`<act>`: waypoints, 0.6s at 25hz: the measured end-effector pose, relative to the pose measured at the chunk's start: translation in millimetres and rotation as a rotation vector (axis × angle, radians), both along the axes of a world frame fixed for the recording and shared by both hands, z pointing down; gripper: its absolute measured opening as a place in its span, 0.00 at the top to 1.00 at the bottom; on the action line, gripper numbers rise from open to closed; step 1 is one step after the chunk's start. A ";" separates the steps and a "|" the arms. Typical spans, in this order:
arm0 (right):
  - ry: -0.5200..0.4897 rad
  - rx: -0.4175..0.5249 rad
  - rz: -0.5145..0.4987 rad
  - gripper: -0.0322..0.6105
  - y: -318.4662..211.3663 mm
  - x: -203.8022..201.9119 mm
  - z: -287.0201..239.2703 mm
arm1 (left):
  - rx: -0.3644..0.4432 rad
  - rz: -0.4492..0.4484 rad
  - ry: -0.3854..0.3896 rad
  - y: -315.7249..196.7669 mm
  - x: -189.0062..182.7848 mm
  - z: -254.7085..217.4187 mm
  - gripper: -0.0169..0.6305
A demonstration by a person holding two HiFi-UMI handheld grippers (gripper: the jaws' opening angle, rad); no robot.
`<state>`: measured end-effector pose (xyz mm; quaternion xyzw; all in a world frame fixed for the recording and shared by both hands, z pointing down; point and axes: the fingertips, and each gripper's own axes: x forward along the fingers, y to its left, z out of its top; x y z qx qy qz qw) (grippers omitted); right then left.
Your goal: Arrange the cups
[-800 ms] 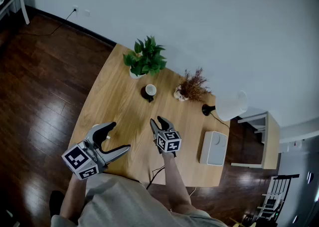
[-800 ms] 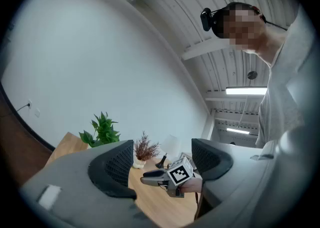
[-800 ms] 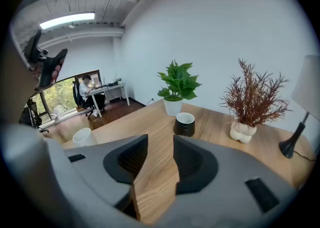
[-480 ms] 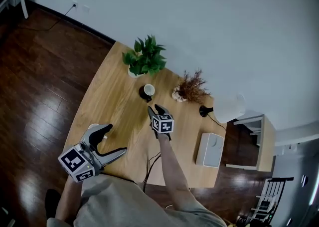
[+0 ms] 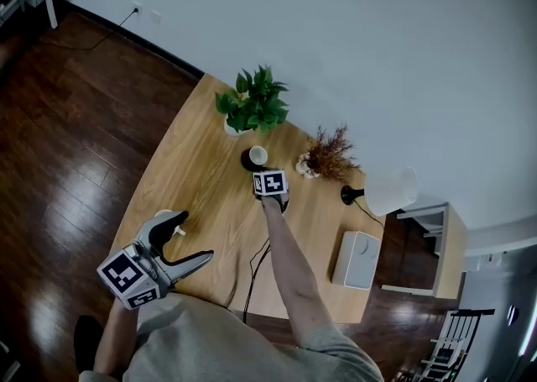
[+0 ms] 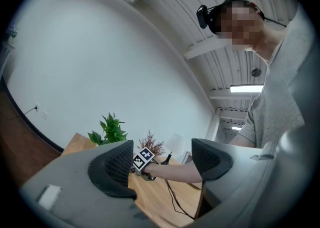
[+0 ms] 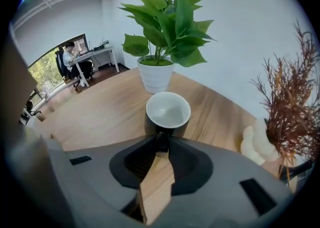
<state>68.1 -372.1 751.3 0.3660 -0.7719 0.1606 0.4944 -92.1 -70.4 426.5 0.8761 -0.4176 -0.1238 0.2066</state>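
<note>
A black cup (image 5: 256, 156) with a white inside (image 7: 167, 111) stands upright on the wooden table (image 5: 193, 170), in front of the potted plant. My right gripper (image 5: 261, 170) is stretched out to it and tilts steeply down. Its jaws (image 7: 162, 142) stand narrow, pinched on the dark handle at the cup's near side. My left gripper (image 5: 195, 238) is held level over the table's near left corner, open, with nothing between its jaws (image 6: 162, 159). A pale round thing (image 5: 159, 214) shows partly beneath it.
A green plant in a white pot (image 5: 252, 103) (image 7: 165, 21) stands just behind the cup. A vase of dried twigs (image 5: 327, 154) (image 7: 280, 106) is to its right, then a white lamp (image 5: 386, 191). A white box (image 5: 357, 259) and a black cable (image 5: 252, 271) lie nearer.
My right arm has reached away across the table to the black cup, and its jaws have narrowed. The left gripper has stayed near the front left corner.
</note>
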 end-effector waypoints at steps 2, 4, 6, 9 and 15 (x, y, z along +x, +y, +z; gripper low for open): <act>-0.016 -0.026 -0.001 0.83 1.2 0.4 -0.9 | -0.002 0.002 -0.002 1.0 1.1 -0.8 0.43; -0.048 -0.046 -0.005 0.83 10.0 3.0 -3.3 | -0.003 0.008 0.000 1.5 5.5 -1.3 0.43; -0.128 -0.057 0.015 0.83 28.2 8.7 -9.3 | 0.001 0.023 0.004 1.1 13.4 -1.5 0.43; -0.358 -0.092 0.122 0.83 78.0 25.7 -23.2 | 0.010 0.088 0.012 -0.2 32.9 -1.4 0.43; -0.899 -0.181 0.424 0.83 197.8 96.7 -70.8 | 0.026 0.274 0.037 -9.5 102.3 -12.1 0.43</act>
